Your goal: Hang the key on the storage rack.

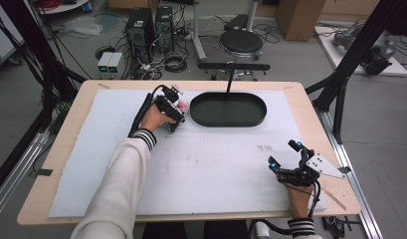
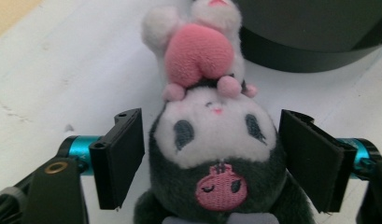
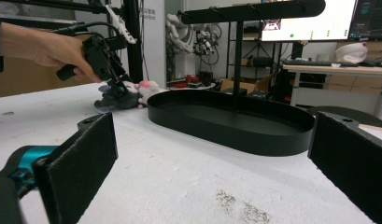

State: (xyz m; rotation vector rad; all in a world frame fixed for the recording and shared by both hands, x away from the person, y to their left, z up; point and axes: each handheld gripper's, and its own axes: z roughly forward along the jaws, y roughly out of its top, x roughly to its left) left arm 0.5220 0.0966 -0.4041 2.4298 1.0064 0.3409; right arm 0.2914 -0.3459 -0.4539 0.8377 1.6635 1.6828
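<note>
A small plush toy [image 2: 212, 135], dark grey with a white face and a pink heart-shaped part, lies on the white mat just left of the black oval tray [image 1: 228, 123]. My left gripper [image 1: 178, 110] is down over the toy [image 1: 181, 105]. In the left gripper view its jaws stand on either side of the toy's head, the pads [image 2: 123, 158] close to the fur, with no visible squeeze. My right gripper [image 1: 284, 154] rests open near the table's front right, with nothing between its pads [image 3: 81, 163]. From the right gripper view the left gripper [image 3: 115, 86] shows far off above the toy [image 3: 128, 95].
A black T-shaped rack [image 1: 234, 65] with a hooked bar rises from the tray's far side. The white mat [image 1: 211, 169] covers most of the wooden table [image 1: 66, 164]. Computers, cables and a stool stand on the floor beyond the table's far edge.
</note>
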